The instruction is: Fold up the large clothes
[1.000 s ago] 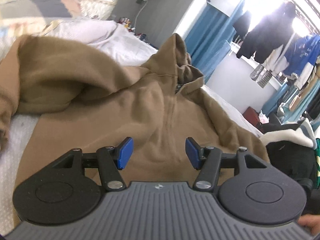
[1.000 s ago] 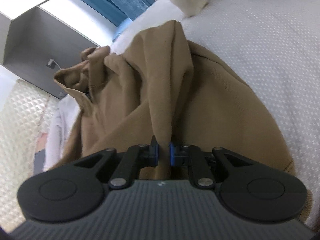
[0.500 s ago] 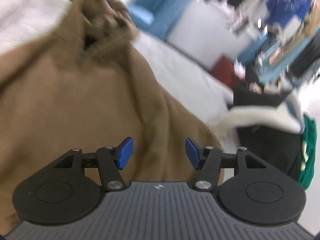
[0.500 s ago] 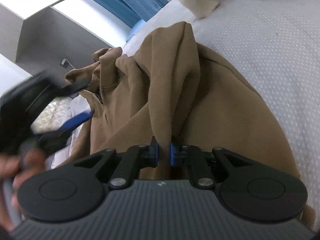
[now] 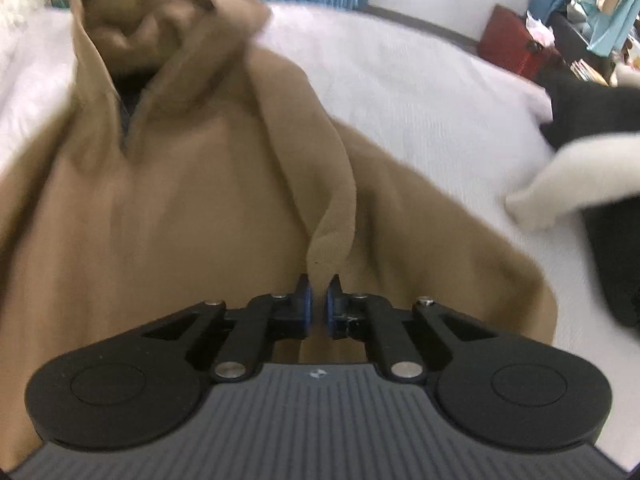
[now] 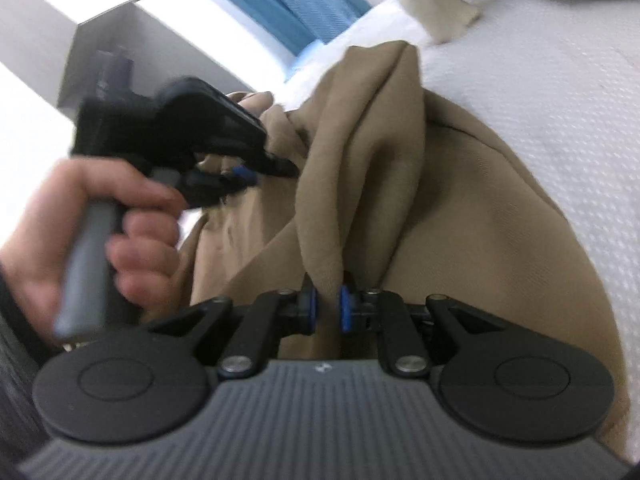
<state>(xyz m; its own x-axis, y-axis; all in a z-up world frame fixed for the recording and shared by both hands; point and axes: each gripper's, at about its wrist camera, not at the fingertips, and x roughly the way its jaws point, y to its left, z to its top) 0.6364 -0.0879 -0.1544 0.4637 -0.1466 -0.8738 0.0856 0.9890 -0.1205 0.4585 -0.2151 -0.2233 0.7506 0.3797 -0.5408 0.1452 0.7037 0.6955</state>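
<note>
A tan hoodie (image 5: 168, 216) lies spread on a white bedspread (image 5: 420, 92), its hood bunched up at the far end of the left wrist view and its half-zip collar open below it. The left gripper (image 5: 317, 305) has its jaws drawn close together on a raised ridge of the hoodie's cloth, which rises from between the blue pads (image 5: 306, 307) and runs up toward the shoulder; the cloth is pinched there, lifted a little off the rest of the garment. In the right wrist view the right gripper (image 6: 327, 307) is likewise narrow, clamped on a thick fold of the same hoodie (image 6: 440, 208) that stands up in a tall pleat in front of the jaws. The left hand (image 6: 100, 224) is in sight on the left of that view, wrapped round the grey handle of the left gripper (image 6: 256, 170), whose tip meets the cloth near the collar; this part is blurred. To the right of the hoodie the bedspread (image 6: 560, 92) is bare. A cream garment (image 5: 560, 184) and a black garment (image 5: 592, 112) lie near the bed's far right edge, well apart from the hoodie. Blue curtains (image 6: 288, 12) hang beyond the bed.
</note>
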